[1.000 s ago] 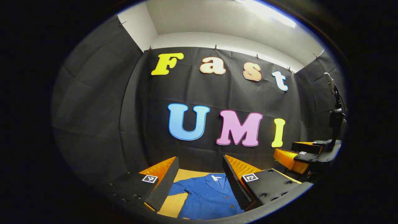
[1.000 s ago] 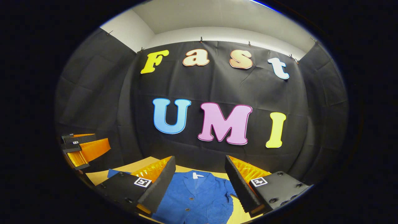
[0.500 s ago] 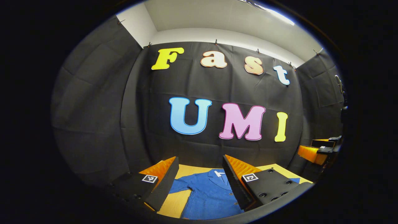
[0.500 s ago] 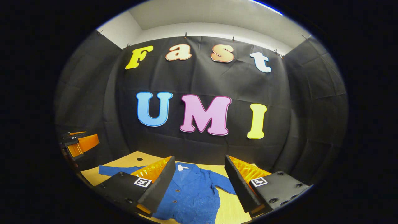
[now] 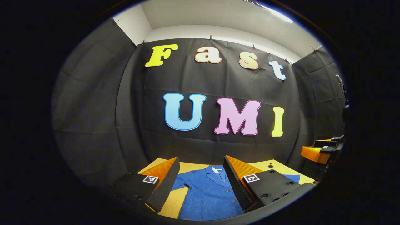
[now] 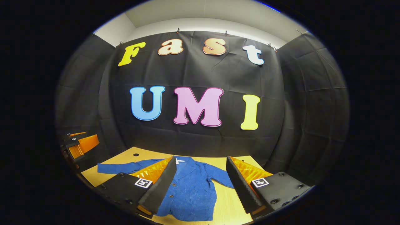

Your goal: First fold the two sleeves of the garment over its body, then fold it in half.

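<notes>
Black-cloth booth, white ceiling above, light wood bench [image 6: 231,206] under us. One blue garment [image 6: 190,193] lies flat on the bench, front up, buttons and collar showing, a white tag at the neck.

Progress: we judge nothing is done yet. Both sleeves are still spread out away from the body. In the right gripper view one sleeve [image 6: 125,167] runs out past the left jaw, the other sleeve [image 6: 220,176] angles toward the right jaw. No half fold either. So all three folds are left: sleeve, sleeve, then in half.

Jaws: left gripper [image 5: 201,184] stands wide open and holds nothing; the garment's body sits between and beyond its jaws, below them, no contact that we can see. Right gripper [image 6: 200,187] is the same: wide open, empty, garment between and beyond its jaws, hovering above the bench.

Each view also catches the other gripper well off to the side, raised.

Count: one garment, two sleeves, two grippers, one bench. Two small dark holes [image 6: 136,154] in the bench top, one toward each far corner.
</notes>
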`<state>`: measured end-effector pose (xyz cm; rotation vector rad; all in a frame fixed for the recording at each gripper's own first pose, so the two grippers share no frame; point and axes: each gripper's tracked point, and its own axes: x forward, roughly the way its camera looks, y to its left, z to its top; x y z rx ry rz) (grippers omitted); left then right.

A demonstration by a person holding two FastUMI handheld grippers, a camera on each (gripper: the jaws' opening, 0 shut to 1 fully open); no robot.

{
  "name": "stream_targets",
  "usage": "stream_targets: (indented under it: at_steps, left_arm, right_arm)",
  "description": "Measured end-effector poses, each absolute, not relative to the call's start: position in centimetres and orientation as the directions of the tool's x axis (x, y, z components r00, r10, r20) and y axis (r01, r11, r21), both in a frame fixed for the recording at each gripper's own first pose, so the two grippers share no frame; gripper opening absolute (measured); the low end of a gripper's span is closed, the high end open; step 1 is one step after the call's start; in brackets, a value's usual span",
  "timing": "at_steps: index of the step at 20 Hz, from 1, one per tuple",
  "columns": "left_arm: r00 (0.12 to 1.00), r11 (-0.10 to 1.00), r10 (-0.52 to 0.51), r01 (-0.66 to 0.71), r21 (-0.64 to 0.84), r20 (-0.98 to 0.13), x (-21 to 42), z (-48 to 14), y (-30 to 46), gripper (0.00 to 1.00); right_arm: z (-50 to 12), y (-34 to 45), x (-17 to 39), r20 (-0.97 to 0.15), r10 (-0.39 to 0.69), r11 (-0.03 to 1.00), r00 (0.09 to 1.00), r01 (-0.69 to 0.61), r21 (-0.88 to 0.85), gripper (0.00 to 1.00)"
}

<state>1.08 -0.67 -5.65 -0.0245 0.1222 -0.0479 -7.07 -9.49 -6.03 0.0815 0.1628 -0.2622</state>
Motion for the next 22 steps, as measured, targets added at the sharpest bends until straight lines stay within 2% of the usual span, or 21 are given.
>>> stream_targets:
  at_steps: [3, 4, 5, 13, 18, 19, 22]
  left_arm:
    - [0.991, 0.999, -0.047, 0.045, -0.021, -0.128, 1.2, -5.8, -0.5, 0.81]
    - [0.991, 0.999, -0.046, 0.043, -0.021, -0.129, 1.3, -5.8, -0.5, 0.81]
    - [0.991, 0.999, -0.045, 0.043, -0.022, -0.129, 1.3, -5.9, -0.4, 0.81]
    - [0.988, 0.999, -0.043, 0.039, -0.029, -0.149, 1.8, -6.6, 0.0, 0.81]
    - [0.982, 0.998, -0.052, 0.044, -0.046, -0.18, 2.2, -7.7, -0.8, 0.81]
    - [0.981, 0.998, -0.057, 0.049, -0.046, -0.186, 2.3, -7.8, -1.0, 0.81]
    - [0.978, 0.998, -0.062, 0.055, -0.041, -0.198, 2.7, -8.2, -1.9, 0.81]
  right_arm:
    - [-5.8, -9.2, -6.6, -0.165, -0.243, 0.965, 0.956, 0.255, 0.06, 0.96]
    - [-5.8, -9.1, -6.5, -0.166, -0.24, 0.965, 0.956, 0.253, 0.062, 0.99]
    - [-5.9, -9.1, -6.3, -0.169, -0.239, 0.965, 0.956, 0.253, 0.065, 0.96]
    - [-8.1, -9.0, -5.8, -0.217, -0.245, 0.962, 0.945, 0.265, 0.071, 0.96]
    - [-11.4, -10.6, -4.8, -0.301, -0.257, 0.944, 0.918, 0.305, 0.124, 0.96]
    - [-12.5, -11.3, -4.7, -0.334, -0.265, 0.937, 0.905, 0.324, 0.133, 0.99]
    - [-15.1, -14.3, -4.0, -0.389, -0.298, 0.919, 0.872, 0.373, 0.132, 1.0]
